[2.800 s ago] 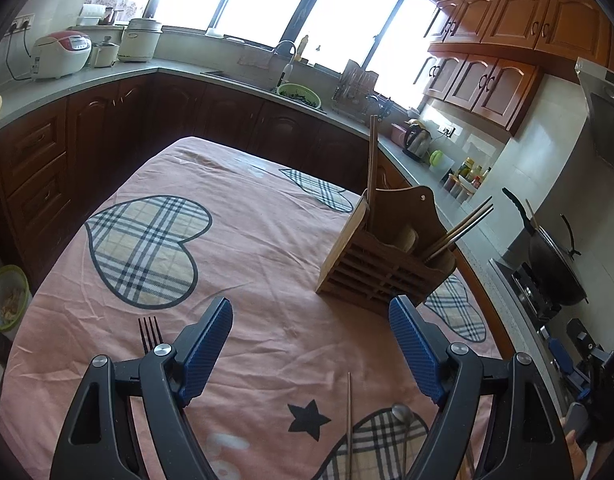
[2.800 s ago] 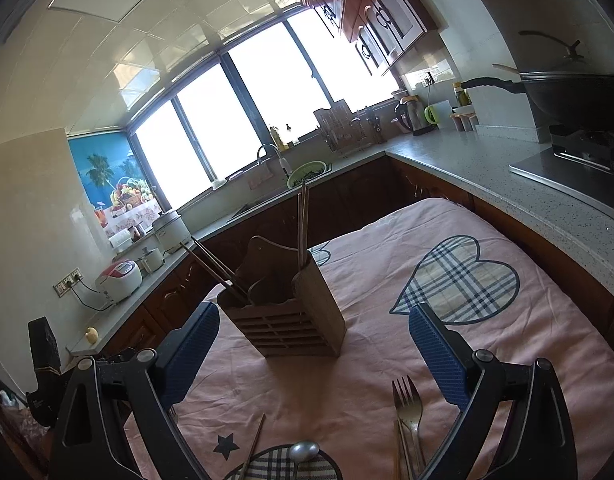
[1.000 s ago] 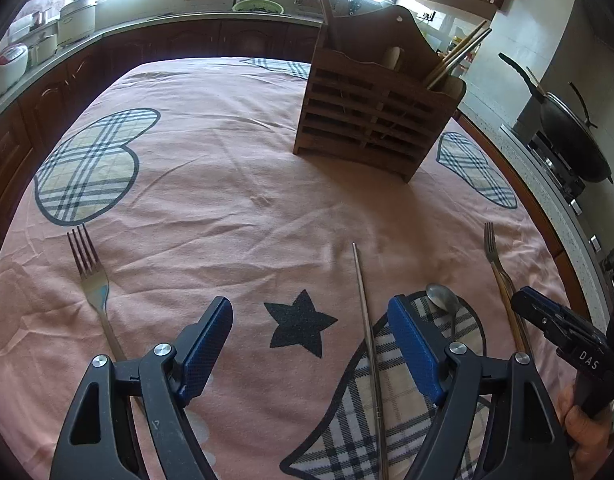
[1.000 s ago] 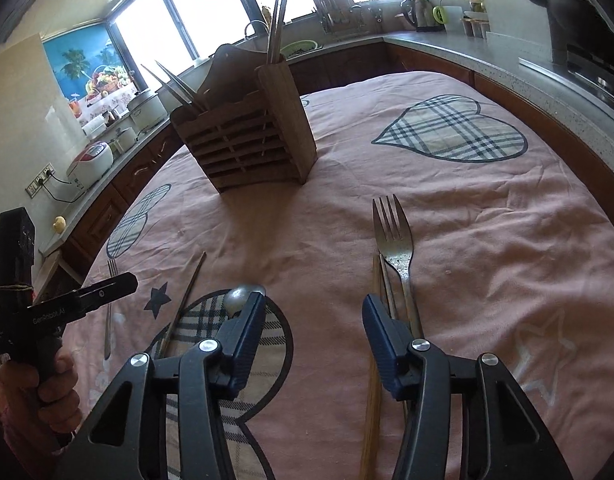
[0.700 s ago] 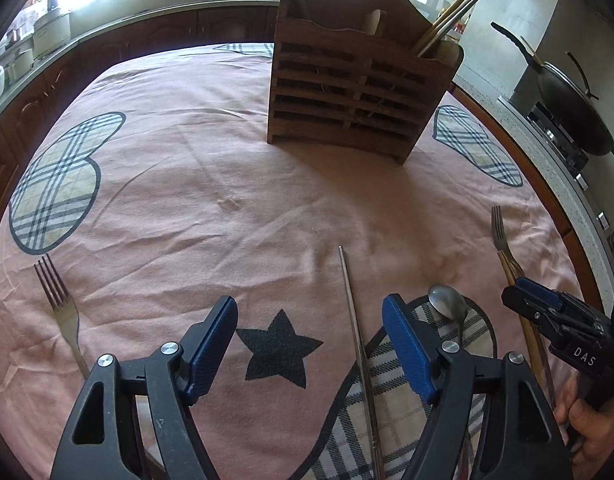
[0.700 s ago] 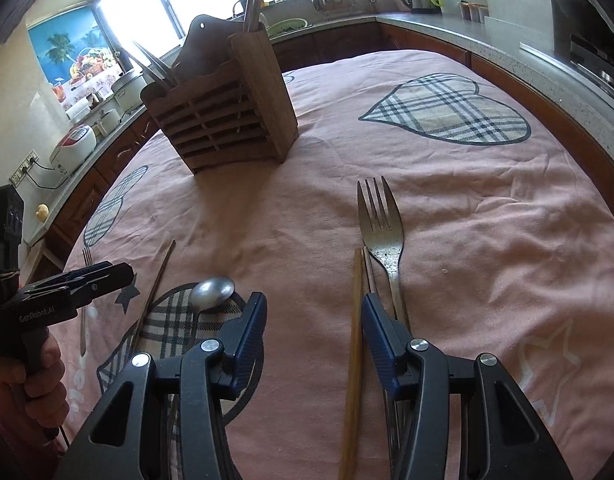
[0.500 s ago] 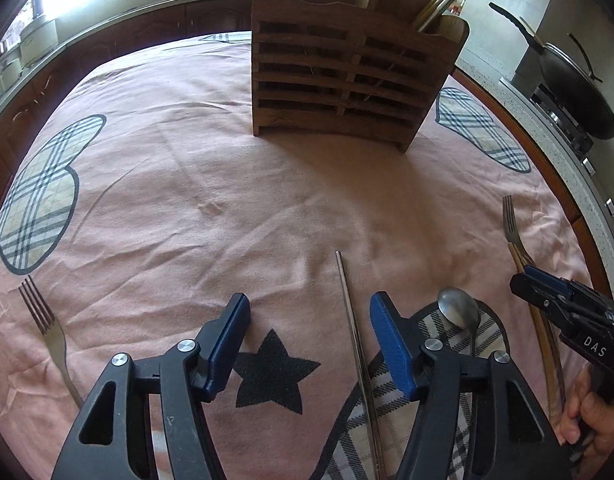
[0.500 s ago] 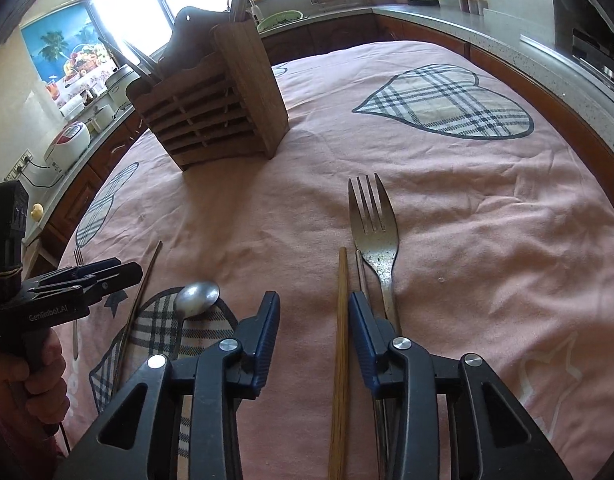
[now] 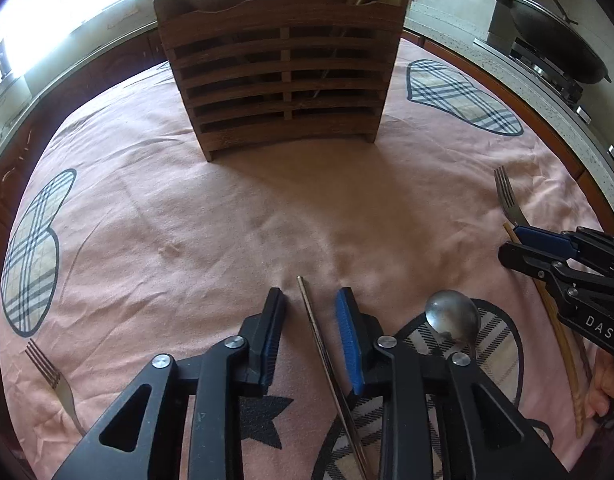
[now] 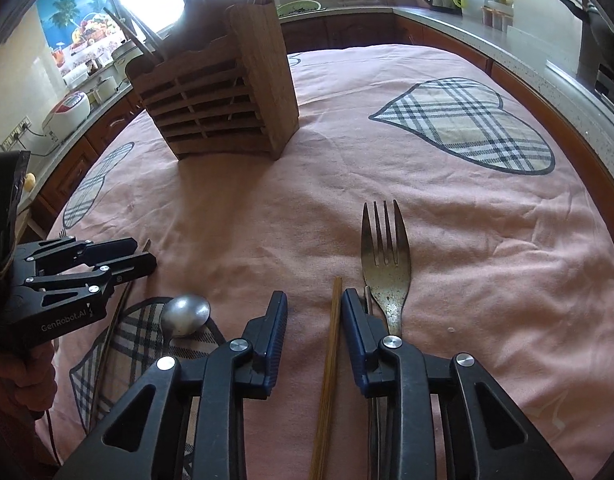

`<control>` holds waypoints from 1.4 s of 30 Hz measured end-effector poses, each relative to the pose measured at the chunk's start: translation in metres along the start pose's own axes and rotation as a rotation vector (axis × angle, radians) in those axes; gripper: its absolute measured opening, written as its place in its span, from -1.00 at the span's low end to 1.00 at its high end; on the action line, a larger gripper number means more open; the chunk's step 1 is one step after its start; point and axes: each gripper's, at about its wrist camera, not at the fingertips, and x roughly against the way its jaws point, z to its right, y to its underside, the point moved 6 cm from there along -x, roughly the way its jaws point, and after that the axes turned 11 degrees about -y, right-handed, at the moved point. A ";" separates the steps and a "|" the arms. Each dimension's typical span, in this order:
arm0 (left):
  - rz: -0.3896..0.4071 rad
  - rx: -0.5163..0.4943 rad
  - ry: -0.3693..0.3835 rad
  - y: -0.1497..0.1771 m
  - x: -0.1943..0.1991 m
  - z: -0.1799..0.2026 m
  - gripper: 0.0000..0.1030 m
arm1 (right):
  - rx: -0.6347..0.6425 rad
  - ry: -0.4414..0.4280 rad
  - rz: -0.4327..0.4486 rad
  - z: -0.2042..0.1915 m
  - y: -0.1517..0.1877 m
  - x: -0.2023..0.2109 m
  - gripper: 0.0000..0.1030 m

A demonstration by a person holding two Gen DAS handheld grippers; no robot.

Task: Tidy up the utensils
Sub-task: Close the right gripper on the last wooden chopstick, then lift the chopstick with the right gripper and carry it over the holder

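A slatted wooden utensil holder (image 9: 281, 76) stands upright on the pink tablecloth and holds several chopsticks; it also shows in the right wrist view (image 10: 219, 92). My left gripper (image 9: 311, 304) is low over the cloth, its jaws partly closed on either side of a metal chopstick (image 9: 321, 344), with small gaps showing. My right gripper (image 10: 314, 304) straddles a wooden chopstick (image 10: 333, 348) the same way, its right pad close to the stick. A spoon (image 9: 453, 316) lies between the two grippers. A large fork (image 10: 385, 256) lies just right of the wooden chopstick.
A second fork (image 9: 47, 372) lies at the cloth's left edge. A thin metal rod (image 10: 369, 308) lies between the wooden chopstick and the large fork. Kitchen counters (image 10: 447, 20) ring the table, with a wok (image 9: 555, 40) on the stove at right.
Both grippers have come down and forward to the cloth and narrowed their jaws, the left around the metal chopstick, the right around the wooden one.
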 end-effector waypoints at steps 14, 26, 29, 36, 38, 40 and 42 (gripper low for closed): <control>0.005 0.096 0.102 0.004 0.022 -0.025 -0.95 | -0.060 -0.070 0.053 0.004 -0.002 0.014 -0.90; 0.116 0.174 0.141 0.013 0.095 -0.058 -0.95 | -0.005 -0.115 0.144 -0.026 -0.022 0.046 -0.90; 0.145 0.185 0.141 0.016 0.114 -0.066 -0.95 | 0.012 -0.113 0.175 -0.033 -0.028 0.059 -0.90; 0.215 0.209 0.144 0.023 0.154 -0.080 -0.95 | 0.035 -0.113 0.247 -0.044 -0.040 0.087 -0.90; 0.234 0.214 0.145 0.025 0.163 -0.084 -0.95 | 0.042 -0.112 0.269 -0.047 -0.043 0.095 -0.90; 0.249 0.218 0.143 0.027 0.172 -0.088 -0.95 | 0.049 -0.112 0.289 -0.050 -0.046 0.103 -0.90; 0.260 0.227 0.145 0.029 0.179 -0.092 -0.95 | 0.057 -0.111 0.306 -0.054 -0.048 0.109 -0.90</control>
